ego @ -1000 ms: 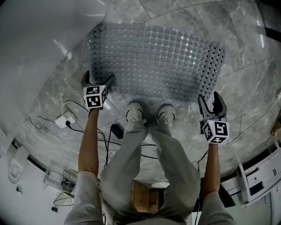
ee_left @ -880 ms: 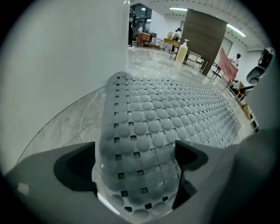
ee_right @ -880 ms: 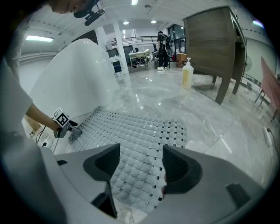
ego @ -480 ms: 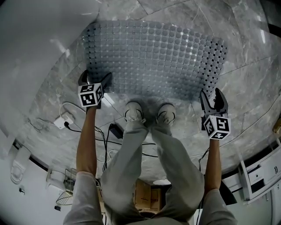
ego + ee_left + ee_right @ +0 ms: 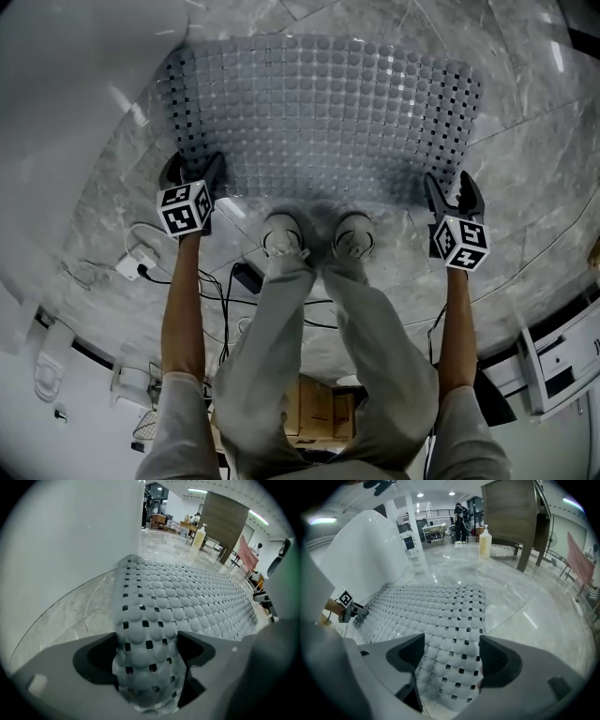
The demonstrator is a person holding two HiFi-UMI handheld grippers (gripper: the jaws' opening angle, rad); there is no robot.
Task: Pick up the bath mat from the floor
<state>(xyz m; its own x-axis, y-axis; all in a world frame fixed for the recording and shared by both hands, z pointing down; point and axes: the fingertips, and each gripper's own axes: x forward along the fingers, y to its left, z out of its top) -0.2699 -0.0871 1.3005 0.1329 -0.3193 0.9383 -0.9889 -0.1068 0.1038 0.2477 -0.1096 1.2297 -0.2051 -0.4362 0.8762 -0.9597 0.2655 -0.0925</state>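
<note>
A: Gripping anything?
B: Left gripper (image 5: 190,171), jaws just closing, pinches the bath mat (image 5: 319,112) on the floor (image 5: 530,173) at its seven o'clock corner. Right gripper (image 5: 451,190), jaws just opening, loosely straddles the five o'clock corner.

Grey perforated bath mat (image 5: 328,122), spread on marble floor (image 5: 534,178), one corner bunched

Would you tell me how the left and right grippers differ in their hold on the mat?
The left gripper has just been closing and pinches the mat corner into a raised ridge. The right gripper has just been opening, its jaws apart with a corner lying flat between them. The left works the near-left corner, the right the near-right. Both point down at the mat's near edge.
</note>
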